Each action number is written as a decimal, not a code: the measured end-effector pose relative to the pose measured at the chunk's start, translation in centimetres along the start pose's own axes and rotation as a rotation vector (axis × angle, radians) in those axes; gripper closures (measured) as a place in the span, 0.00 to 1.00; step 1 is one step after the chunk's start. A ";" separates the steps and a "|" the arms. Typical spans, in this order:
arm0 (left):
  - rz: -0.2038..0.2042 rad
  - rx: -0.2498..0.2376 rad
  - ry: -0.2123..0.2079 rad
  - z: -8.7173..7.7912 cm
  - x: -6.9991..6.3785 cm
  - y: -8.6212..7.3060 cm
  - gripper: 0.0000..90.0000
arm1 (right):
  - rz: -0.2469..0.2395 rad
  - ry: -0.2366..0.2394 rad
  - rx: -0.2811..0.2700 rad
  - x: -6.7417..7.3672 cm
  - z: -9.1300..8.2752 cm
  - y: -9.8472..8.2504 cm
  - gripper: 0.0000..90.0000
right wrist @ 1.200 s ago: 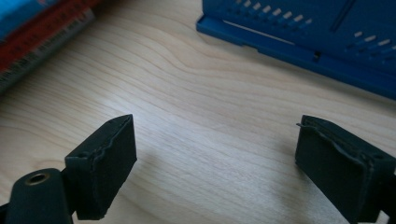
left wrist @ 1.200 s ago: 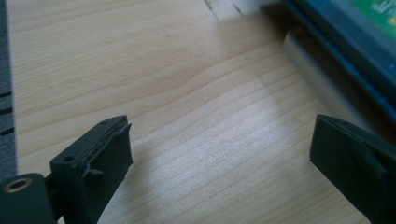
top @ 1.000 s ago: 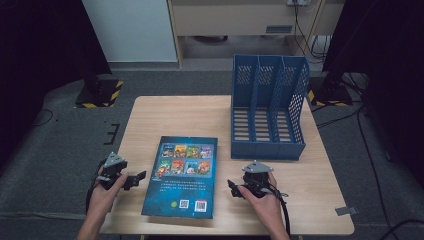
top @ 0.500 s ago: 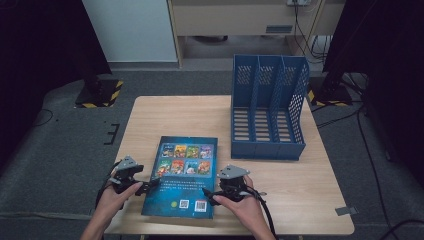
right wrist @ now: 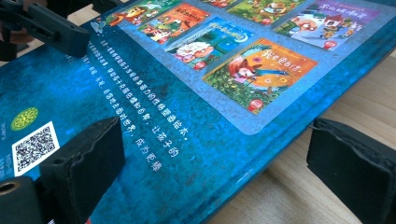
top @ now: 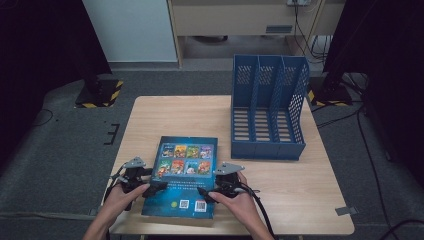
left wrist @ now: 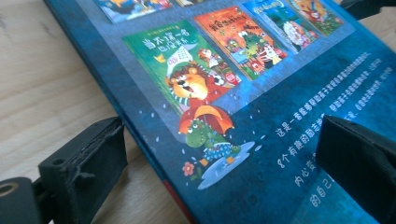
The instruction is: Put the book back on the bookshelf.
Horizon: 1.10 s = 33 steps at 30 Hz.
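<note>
We seem to be in a lab: a bare wooden table (top: 300, 200) stands on grey carpet (top: 60, 165), flanked by dark stands with hazard-striped feet (top: 102, 95), loose cables (top: 370, 150) trailing, a pale cabinet (top: 235, 20) behind.

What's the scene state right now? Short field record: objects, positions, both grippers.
surface: wooden table
book: blue picture book, flat, back cover up, near front edge
rack: blue file rack, upright, three slots, right rear, apart from book
left gripper: at book's left edge, jaws just opening, wide across the edge, not clamping
right gripper: at book's right edge, jaws just opening, wide across the edge, not clamping
</note>
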<state>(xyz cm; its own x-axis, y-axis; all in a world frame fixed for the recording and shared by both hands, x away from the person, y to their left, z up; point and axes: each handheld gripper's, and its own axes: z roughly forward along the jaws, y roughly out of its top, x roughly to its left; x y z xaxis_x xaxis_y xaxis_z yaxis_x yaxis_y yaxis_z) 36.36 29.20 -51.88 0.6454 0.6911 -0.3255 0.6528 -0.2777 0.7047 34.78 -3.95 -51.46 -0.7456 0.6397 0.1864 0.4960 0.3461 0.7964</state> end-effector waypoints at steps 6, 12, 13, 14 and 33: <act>0.000 0.007 -0.027 0.3 0.2 0.2 0.01 | 0.033 0.028 0.003 -0.6 0.3 -0.1 0.04; 0.007 0.033 -0.025 0.2 0.2 0.5 0.02 | 0.080 0.064 -0.001 -1.0 0.9 -0.1 0.04; 0.006 0.034 -0.025 0.2 0.3 0.5 0.03 | 0.082 0.065 -0.002 -1.1 1.0 -0.1 0.04; 0.003 0.033 -0.025 0.1 0.3 0.6 0.04 | 0.085 0.066 -0.002 -1.1 1.1 0.0 0.04; 0.021 -0.042 0.016 -2.1 -0.4 1.5 0.25 | 0.079 0.010 0.012 -0.7 0.1 1.4 0.12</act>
<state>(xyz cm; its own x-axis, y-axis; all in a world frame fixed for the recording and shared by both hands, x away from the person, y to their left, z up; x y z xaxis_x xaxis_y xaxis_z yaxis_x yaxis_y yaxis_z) 36.26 29.93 -49.37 0.6521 0.6959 -0.3008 0.6220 -0.2642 0.7371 36.05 -3.86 -50.58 -0.7085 0.6585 0.2539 0.5586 0.3034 0.7719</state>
